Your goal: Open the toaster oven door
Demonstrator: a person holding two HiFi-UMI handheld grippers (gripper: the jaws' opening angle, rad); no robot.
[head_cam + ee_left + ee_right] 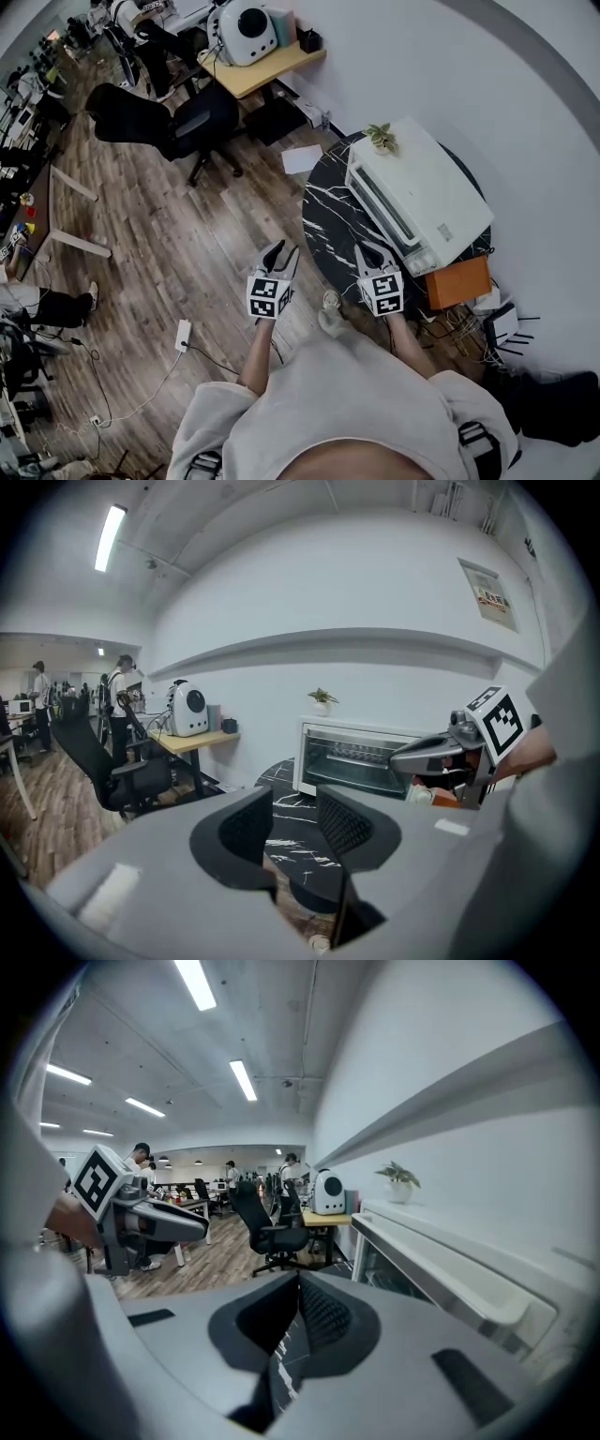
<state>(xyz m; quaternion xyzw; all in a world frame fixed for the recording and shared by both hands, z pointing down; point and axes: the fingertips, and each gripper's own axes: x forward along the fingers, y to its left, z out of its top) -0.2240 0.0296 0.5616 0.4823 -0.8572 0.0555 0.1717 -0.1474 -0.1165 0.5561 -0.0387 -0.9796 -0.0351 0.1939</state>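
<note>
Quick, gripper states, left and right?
Left gripper: open, nothing between the jaws.
Right gripper: closed, jaw tips together, holding nothing.

No legible text anywhere

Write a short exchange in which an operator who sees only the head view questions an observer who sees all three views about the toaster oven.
Operator: Is the oven door open yet?
Observer: No. In the left gripper view the toaster oven door is shut, with a rack visible behind its glass.
Operator: Is the left gripper holding anything?
Observer: No. The left gripper has its jaws apart and nothing between them; only the marble table shows through the gap.
</note>
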